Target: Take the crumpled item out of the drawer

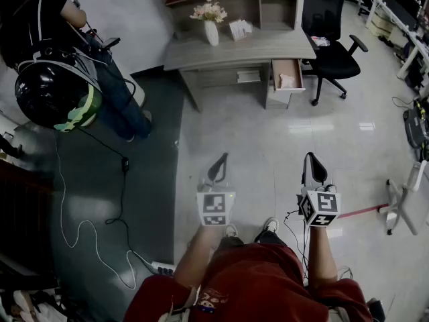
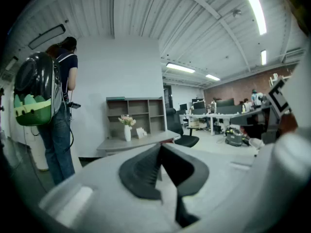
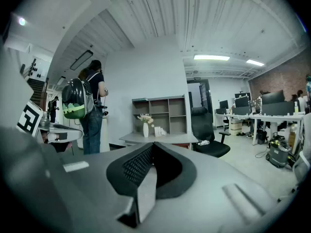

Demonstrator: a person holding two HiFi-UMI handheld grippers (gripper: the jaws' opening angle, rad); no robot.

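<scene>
Your left gripper (image 1: 221,159) and right gripper (image 1: 313,159) are both pressed together, empty, well apart from the open drawer (image 1: 275,72) with the crumpled item (image 1: 288,81) inside.

We see a glossy tiled floor (image 1: 268,139) that mirrors the lamps, a matt desk (image 1: 234,51) with pale wood grain, a drawer (image 1: 288,66) of light bare wood, a crumpled item (image 1: 287,80) that looks like paper, a smooth white vase (image 1: 212,33) and a shiny hard-shelled backpack (image 1: 40,92).

A red shirt (image 1: 251,284) — left claw (image 1: 219,161) and right claw (image 1: 314,161) grey, black-tipped, marker-cubed.
</scene>
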